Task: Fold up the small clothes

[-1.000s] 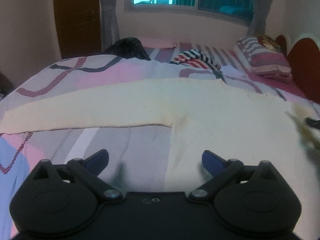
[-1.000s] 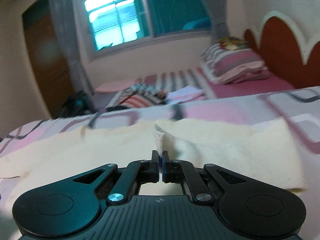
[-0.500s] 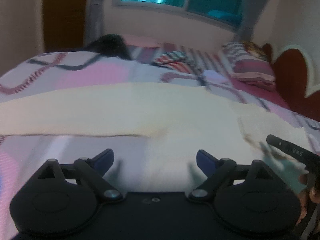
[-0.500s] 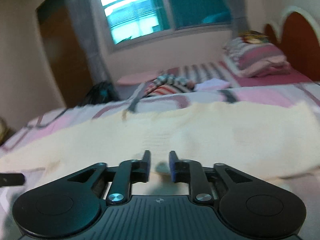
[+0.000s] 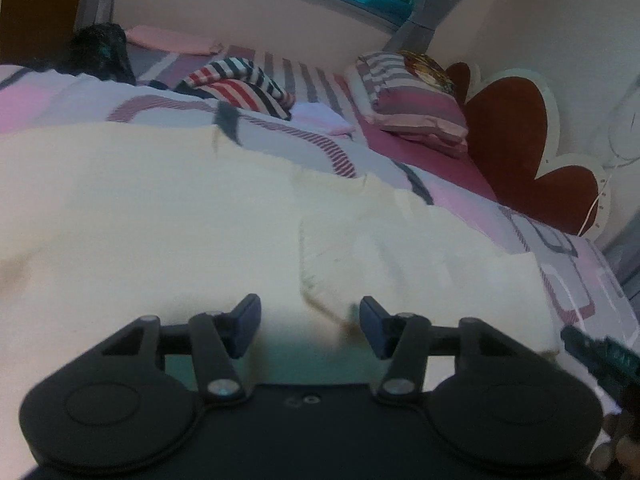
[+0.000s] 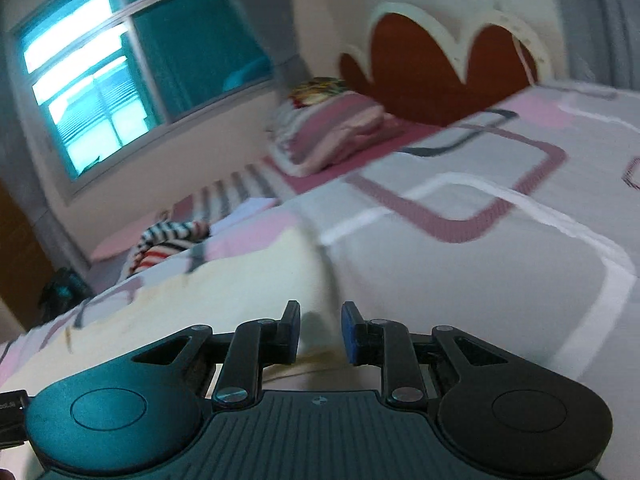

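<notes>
A cream knitted garment (image 5: 168, 216) lies spread flat on the bed. In the left wrist view a folded edge with a seam runs down its middle toward my left gripper (image 5: 308, 324), which is open and empty just above the cloth. My right gripper (image 6: 320, 330) is open and empty, hovering over the right-hand edge of the same garment (image 6: 224, 280), where it meets the bedspread. The tip of the right gripper also shows at the lower right of the left wrist view (image 5: 600, 352).
The bedspread (image 6: 500, 240) is grey and pink with line patterns. A striped garment (image 5: 240, 84), a black bundle (image 5: 100, 52) and a striped pillow (image 5: 416, 108) lie at the far side. A red and white headboard (image 5: 516, 140) stands at the right.
My right gripper let go of the cream cloth, opened and swung right to the garment's edge. My left gripper, still open, moved right over the garment, its jaws a little closer together.
</notes>
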`<control>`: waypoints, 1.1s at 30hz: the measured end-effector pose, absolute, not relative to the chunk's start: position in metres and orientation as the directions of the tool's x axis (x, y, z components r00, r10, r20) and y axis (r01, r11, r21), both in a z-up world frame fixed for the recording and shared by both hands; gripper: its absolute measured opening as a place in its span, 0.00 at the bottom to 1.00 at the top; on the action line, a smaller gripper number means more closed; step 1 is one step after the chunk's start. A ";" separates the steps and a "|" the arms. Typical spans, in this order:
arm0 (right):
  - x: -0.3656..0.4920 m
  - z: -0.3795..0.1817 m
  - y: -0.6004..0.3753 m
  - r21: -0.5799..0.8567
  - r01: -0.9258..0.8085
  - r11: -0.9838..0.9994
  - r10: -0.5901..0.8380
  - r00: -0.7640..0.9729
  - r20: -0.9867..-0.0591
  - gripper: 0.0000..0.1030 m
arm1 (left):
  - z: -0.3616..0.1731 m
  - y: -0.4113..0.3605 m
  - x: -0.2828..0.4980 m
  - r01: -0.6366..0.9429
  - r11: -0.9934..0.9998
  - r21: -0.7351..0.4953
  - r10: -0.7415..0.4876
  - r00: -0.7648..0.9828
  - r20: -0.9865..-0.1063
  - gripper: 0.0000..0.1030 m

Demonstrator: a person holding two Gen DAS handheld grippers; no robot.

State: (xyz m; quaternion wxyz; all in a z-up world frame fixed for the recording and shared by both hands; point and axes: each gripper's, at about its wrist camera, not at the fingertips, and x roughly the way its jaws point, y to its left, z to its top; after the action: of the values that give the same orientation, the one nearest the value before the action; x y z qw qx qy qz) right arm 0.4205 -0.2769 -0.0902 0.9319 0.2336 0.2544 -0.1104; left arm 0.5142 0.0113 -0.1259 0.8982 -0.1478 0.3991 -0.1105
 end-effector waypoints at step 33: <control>0.438 -0.100 -0.246 0.408 0.221 0.886 0.036 0.844 -0.535 0.23 | -0.104 0.123 0.497 -0.069 0.978 -0.196 -0.075 0.760 -0.645 0.03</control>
State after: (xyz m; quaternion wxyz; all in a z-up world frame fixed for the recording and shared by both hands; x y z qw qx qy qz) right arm 0.4383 -0.2462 -0.0996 0.9314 0.2337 0.2747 -0.0497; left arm 0.4974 0.1230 -0.1041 0.9324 -0.1045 0.3461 -0.0016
